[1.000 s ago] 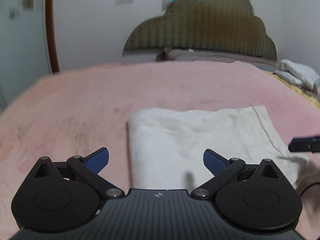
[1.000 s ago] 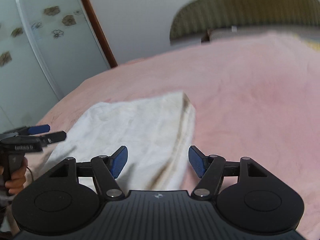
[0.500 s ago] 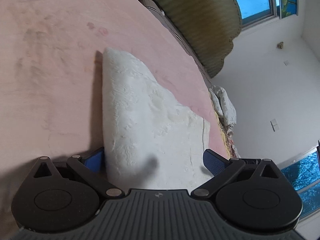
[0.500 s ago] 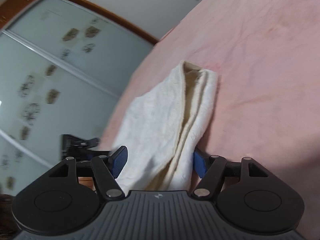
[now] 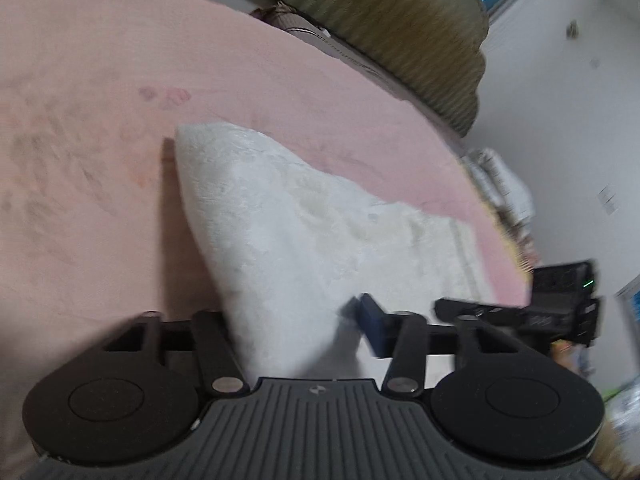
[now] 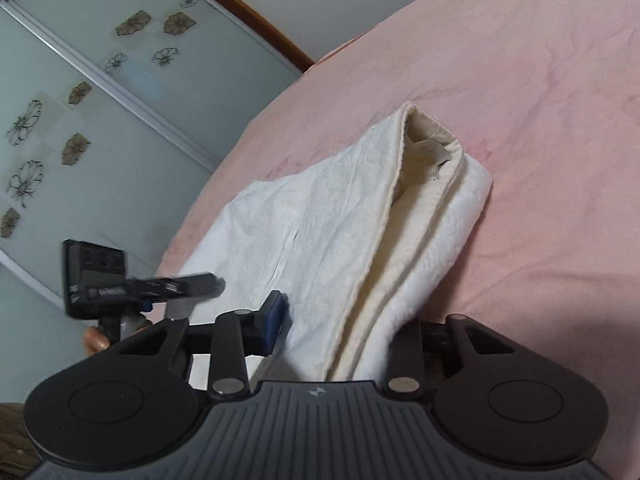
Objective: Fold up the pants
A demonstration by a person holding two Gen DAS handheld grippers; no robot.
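Observation:
The white folded pants point(image 5: 312, 240) lie on the pink bed cover point(image 5: 100, 160), with their near edge lifted. My left gripper point(image 5: 304, 332) is shut on the near left corner of the pants; one blue pad point(image 5: 372, 324) shows, the other is hidden under the cloth. In the right wrist view the pants point(image 6: 340, 232) show their layered waistband end. My right gripper point(image 6: 344, 332) is shut on the near right corner, one blue pad point(image 6: 274, 316) showing. Each gripper appears in the other's view, the right one point(image 5: 560, 304) and the left one point(image 6: 132, 280).
The pink cover point(image 6: 540, 120) spreads far beyond the pants. An olive scalloped headboard point(image 5: 400, 28) stands at the bed's far end. White bedding point(image 5: 500, 184) is piled at the right edge. A sliding door with flower prints point(image 6: 80, 120) is to the left.
Both grippers went from open above the pants to tilted sideways and closed on the near corners. The near edge of the pants has risen off the cover.

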